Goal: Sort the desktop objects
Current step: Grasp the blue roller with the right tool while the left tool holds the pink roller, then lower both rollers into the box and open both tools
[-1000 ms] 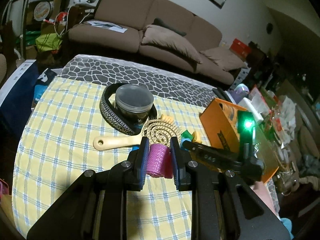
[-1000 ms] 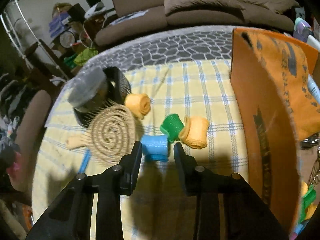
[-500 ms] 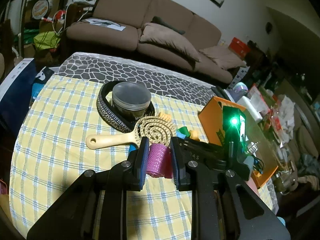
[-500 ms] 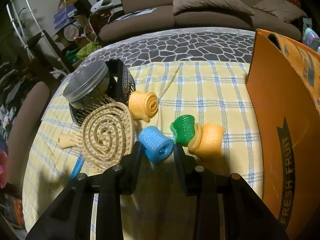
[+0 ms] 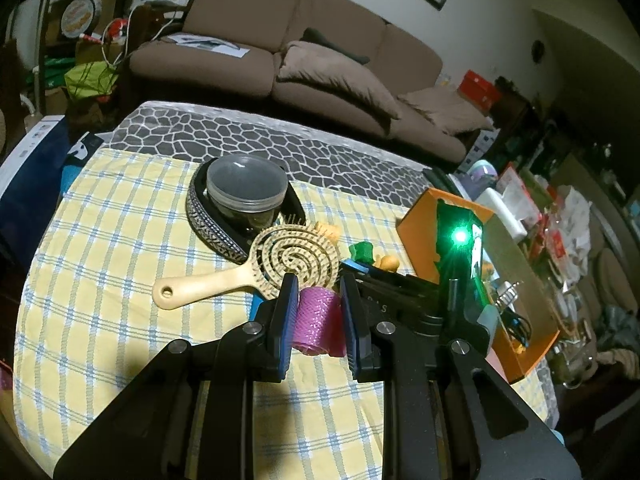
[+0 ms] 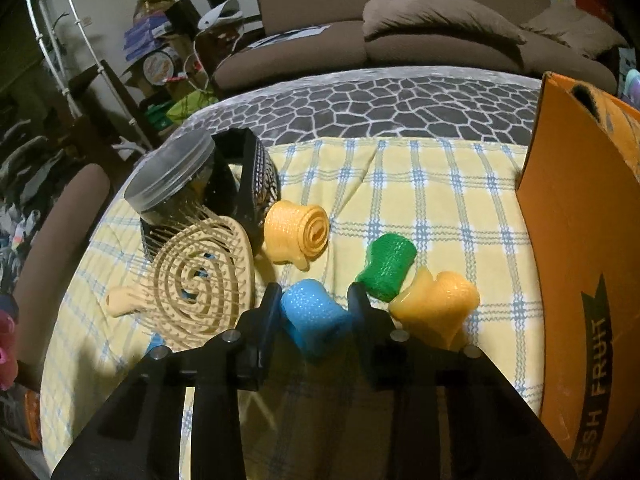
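My left gripper [image 5: 318, 306] is shut on a pink hair roller [image 5: 318, 322], held above the yellow checked cloth. My right gripper [image 6: 314, 300] is open, its fingers on either side of a blue hair roller [image 6: 312, 320] that lies on the cloth; whether they touch it is unclear. A green roller [image 6: 386, 266] and two yellow-orange rollers [image 6: 296, 234] [image 6: 436, 306] lie close by. A beige spiral hairbrush [image 6: 200, 284] lies to the left; it also shows in the left wrist view [image 5: 276, 268].
An orange cardboard box [image 6: 588, 248] stands at the right, also in the left wrist view [image 5: 516, 280] with items inside. A lidded jar [image 5: 248, 192] sits in a black patterned holder [image 5: 212, 220] behind the brush. A sofa [image 5: 320, 68] is beyond the table.
The right gripper has moved forward and down, so the blue roller now lies between its fingers. The left gripper has kept hold of the pink roller and shifted slightly.
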Demonstrator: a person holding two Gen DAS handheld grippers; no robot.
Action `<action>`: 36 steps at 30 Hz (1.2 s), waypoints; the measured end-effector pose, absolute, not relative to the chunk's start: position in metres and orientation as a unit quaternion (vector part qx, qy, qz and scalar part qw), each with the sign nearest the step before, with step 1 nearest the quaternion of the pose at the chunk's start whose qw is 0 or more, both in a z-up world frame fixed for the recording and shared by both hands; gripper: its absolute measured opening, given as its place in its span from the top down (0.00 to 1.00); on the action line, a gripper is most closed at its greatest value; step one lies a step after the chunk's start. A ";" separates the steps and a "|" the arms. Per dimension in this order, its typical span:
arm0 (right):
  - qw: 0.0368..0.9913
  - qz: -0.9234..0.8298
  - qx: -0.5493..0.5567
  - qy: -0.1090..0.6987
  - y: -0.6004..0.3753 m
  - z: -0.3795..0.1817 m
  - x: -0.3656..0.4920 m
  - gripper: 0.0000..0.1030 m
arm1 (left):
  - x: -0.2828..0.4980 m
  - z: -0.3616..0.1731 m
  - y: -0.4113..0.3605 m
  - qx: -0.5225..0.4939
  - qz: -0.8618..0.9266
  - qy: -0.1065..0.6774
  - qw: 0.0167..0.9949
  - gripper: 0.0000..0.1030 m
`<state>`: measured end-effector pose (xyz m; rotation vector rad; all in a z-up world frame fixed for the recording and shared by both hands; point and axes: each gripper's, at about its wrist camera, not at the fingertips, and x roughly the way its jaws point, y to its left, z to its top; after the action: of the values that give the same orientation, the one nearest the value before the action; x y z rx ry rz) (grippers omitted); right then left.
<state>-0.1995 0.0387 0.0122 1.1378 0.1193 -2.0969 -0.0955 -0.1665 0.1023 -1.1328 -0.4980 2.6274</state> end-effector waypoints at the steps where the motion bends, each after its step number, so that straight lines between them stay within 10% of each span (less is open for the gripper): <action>1: 0.368 -0.816 0.443 0.044 0.040 0.013 -0.199 0.67 | -0.096 0.102 -0.165 -0.388 0.898 -0.169 0.119 0.81; 36: 0.287 -0.850 0.439 -0.038 0.263 0.113 -0.185 0.68 | -0.077 0.114 0.038 -0.400 0.857 -0.138 0.296 0.81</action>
<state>-0.1848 0.2634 0.1133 1.1731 -0.1023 -2.2718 -0.0767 0.0383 0.1137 -1.0638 -0.3670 2.2789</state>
